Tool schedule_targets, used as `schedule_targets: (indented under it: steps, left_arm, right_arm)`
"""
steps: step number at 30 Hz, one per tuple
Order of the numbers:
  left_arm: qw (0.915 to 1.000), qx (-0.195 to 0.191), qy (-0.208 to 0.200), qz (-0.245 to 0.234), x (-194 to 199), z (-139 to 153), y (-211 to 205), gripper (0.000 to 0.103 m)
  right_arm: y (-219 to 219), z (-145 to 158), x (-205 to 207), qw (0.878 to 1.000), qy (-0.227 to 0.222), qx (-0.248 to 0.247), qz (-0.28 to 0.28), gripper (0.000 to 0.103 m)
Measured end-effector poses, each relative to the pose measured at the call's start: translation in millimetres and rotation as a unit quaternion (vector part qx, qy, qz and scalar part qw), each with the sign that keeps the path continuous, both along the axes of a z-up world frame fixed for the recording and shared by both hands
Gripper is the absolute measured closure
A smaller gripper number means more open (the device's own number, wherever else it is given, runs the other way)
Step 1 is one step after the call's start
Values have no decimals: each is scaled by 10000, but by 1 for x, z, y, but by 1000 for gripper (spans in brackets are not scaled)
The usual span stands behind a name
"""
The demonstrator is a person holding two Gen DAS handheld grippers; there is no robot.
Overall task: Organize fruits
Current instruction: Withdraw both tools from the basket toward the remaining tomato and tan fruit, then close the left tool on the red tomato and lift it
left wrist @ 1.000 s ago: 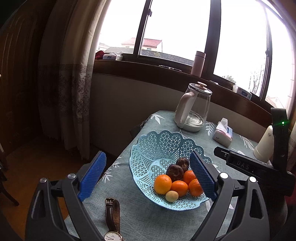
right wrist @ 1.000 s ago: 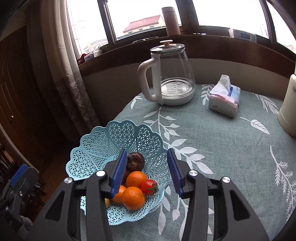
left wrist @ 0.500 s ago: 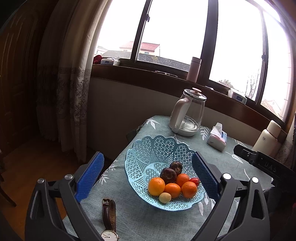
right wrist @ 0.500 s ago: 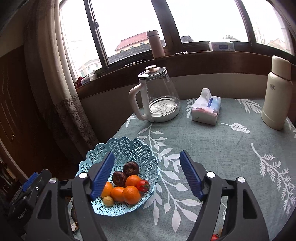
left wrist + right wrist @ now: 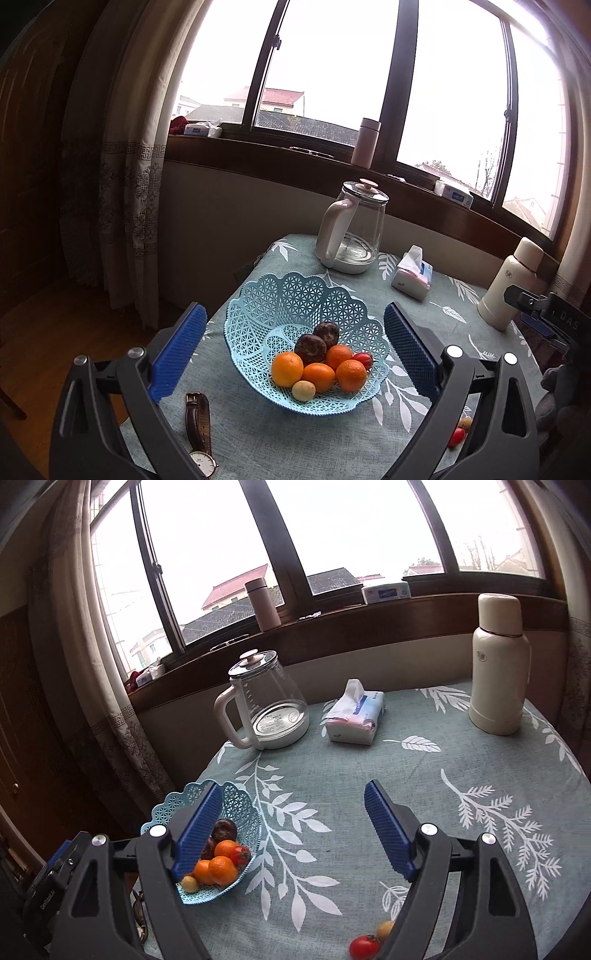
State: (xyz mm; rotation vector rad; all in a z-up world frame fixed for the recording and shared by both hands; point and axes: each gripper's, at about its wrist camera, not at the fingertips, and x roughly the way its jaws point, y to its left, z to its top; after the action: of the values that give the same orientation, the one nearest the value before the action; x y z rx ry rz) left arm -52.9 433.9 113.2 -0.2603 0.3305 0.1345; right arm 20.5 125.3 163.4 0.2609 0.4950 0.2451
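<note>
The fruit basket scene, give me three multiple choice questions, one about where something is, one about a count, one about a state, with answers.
1. Where does the wristwatch lie?
A. in the basket
B. on the tablecloth, left of the basket
C. on the windowsill

2. How many oranges are in the basket?
A. four
B. one
C. seven

3. How do the jaws of the right gripper stand?
A. shut on a tomato
B. shut and empty
C. wide open and empty

Answers: 1 B, the left wrist view shows it flat on the tablecloth beside the basket. 2 A, four oranges show among the dark fruits. 3 C, only bare cloth between the blue pads.
</note>
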Motion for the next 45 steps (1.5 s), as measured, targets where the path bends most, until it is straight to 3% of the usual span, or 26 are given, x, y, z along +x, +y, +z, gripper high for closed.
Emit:
schedule_targets:
  steps: [12, 28, 35, 45]
  left_arm:
    - [9996, 108, 32, -242, 1, -1, -19, 4]
    - [9973, 268, 261, -640, 12, -16, -53, 4]
    - [9924, 469, 514, -1017, 22, -34, -87, 4]
    - [9779, 617, 1003, -1725, 35, -66, -137, 4]
  right_arm:
    - [-59, -18, -12, 9981, 219, 93, -576, 24]
    - [-78, -65, -15, 9938, 805, 66, -764, 24]
    - [-90, -79, -18, 9919, 961, 66, -833, 24]
    - [-104, -99, -19, 9884, 1212, 140, -909, 24]
